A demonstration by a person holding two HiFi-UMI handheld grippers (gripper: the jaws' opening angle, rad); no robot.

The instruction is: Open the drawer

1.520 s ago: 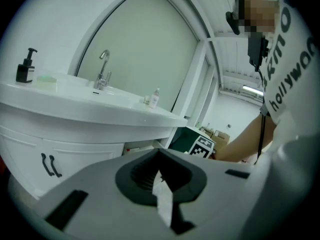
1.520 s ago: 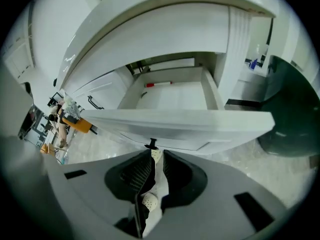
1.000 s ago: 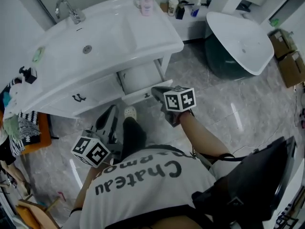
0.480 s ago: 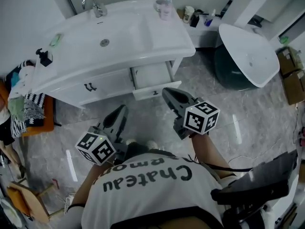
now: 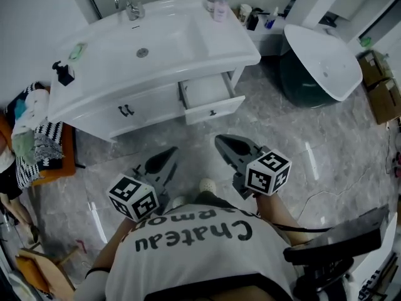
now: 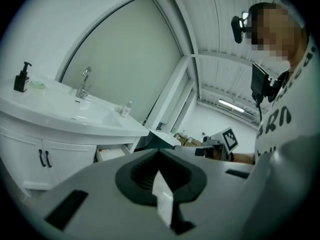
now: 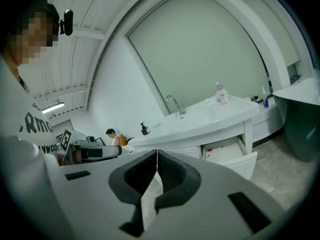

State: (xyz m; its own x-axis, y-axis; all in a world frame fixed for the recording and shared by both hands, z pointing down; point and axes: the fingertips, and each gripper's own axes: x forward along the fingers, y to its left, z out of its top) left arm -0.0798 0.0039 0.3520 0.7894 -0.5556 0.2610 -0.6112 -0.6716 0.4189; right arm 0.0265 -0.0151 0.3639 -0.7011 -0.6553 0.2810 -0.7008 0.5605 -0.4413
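Observation:
The white drawer (image 5: pixel 212 100) stands pulled out of the white vanity (image 5: pixel 100 105), under the sink's right side, and its inside looks bare. Both grippers hang over the grey floor in front of it and touch nothing. My left gripper (image 5: pixel 171 150) is shut and points toward the cabinet doors (image 5: pixel 126 110). My right gripper (image 5: pixel 220 139) is shut and empty, a short way in front of the drawer front. The drawer (image 7: pixel 234 156) shows beyond the closed right gripper (image 7: pixel 156 152). In the left gripper view the left gripper (image 6: pixel 159 151) is shut, with the drawer (image 6: pixel 111 153) past it.
A white basin on a dark base (image 5: pixel 319 55) stands to the right, with cardboard boxes (image 5: pixel 382 86) beyond it. Clothes lie heaped on an orange seat (image 5: pixel 34 146) at the left. Bottles (image 5: pixel 219 6), a faucet (image 5: pixel 128 5) and a soap pump (image 5: pixel 62 74) sit on the counter.
My right gripper has left the drawer front, rising and drawing back toward the person. The left gripper has also pulled back. The drawer stays out.

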